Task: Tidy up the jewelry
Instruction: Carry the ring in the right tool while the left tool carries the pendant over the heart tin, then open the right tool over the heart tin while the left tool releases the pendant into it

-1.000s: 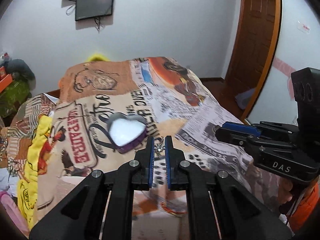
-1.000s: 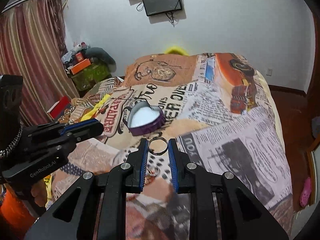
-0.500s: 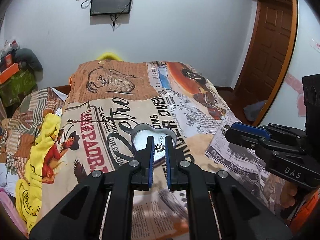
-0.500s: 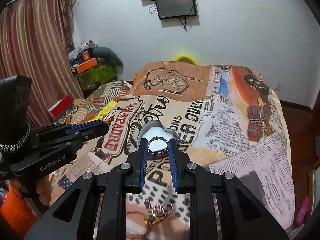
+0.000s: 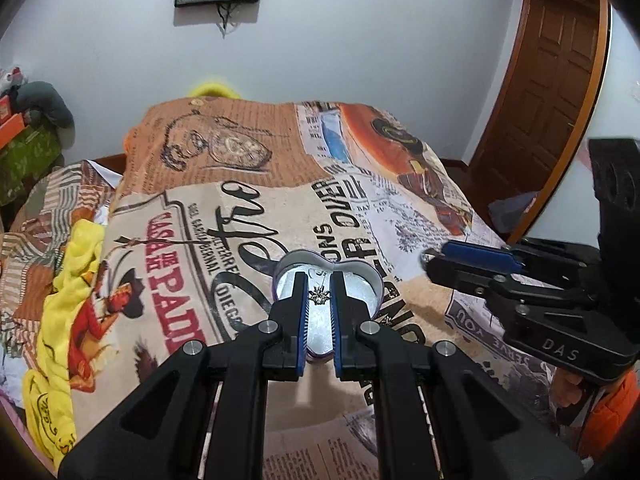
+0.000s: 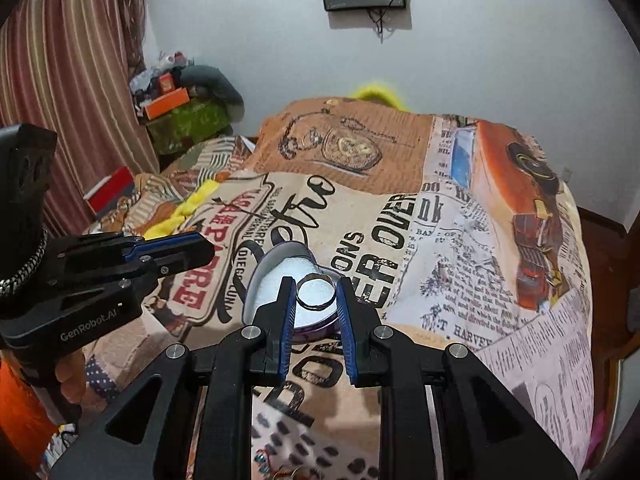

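I see a small silver star-shaped pendant [image 5: 320, 295] pinched between my left gripper [image 5: 319, 292] fingertips, over the open heart-shaped purple box [image 5: 366, 276] with its white lining. A silver ring [image 6: 316, 291] sits clamped in my right gripper [image 6: 316, 294], above the same box.

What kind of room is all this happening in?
Most likely a bedroom in a home: a bed under a newspaper-print cover fills the middle, striped curtains hang at one side, and a wooden door stands in the corner.
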Demonstrator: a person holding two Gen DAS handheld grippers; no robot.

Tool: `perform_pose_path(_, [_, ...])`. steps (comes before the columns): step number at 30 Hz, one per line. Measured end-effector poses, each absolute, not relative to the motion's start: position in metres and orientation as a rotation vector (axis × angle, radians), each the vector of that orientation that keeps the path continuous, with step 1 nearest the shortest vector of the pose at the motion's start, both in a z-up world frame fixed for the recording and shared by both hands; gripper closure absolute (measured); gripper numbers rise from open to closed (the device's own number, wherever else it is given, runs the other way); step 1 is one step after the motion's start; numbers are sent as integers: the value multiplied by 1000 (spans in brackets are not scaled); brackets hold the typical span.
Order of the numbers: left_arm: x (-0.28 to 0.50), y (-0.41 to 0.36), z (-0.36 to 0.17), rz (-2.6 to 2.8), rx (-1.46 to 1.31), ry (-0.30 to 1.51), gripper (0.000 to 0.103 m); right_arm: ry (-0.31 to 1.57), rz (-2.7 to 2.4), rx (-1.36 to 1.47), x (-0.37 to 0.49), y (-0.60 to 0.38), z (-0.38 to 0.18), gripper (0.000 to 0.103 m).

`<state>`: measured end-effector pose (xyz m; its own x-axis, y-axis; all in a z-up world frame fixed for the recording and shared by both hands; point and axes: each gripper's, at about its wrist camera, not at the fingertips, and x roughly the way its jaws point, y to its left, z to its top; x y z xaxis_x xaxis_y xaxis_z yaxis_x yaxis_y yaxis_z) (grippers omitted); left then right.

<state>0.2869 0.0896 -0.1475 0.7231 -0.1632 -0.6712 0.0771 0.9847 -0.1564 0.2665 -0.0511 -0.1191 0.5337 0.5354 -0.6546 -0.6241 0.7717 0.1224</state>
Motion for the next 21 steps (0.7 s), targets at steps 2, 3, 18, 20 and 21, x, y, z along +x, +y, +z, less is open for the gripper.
perform_pose_path(2, [294, 89, -154, -135, -117, 771, 95, 753, 706, -152, 272, -45, -123, 84])
perform_pose_path(3, [298, 88, -159, -141, -119, 786, 95, 762, 708, -166, 275, -41, -126, 84])
perform_pose_path(18, [324, 94, -197, -168, -142, 894, 95, 883, 757, -229, 302, -22, -156, 84])
perform_pose_path(20, [325, 94, -199, -168, -145, 897, 95, 883, 760, -238, 303, -21, -157, 84])
perform_pose_path(21, [325, 95, -199, -169, -150, 899, 95, 881, 761, -244, 302, -19, -158, 84])
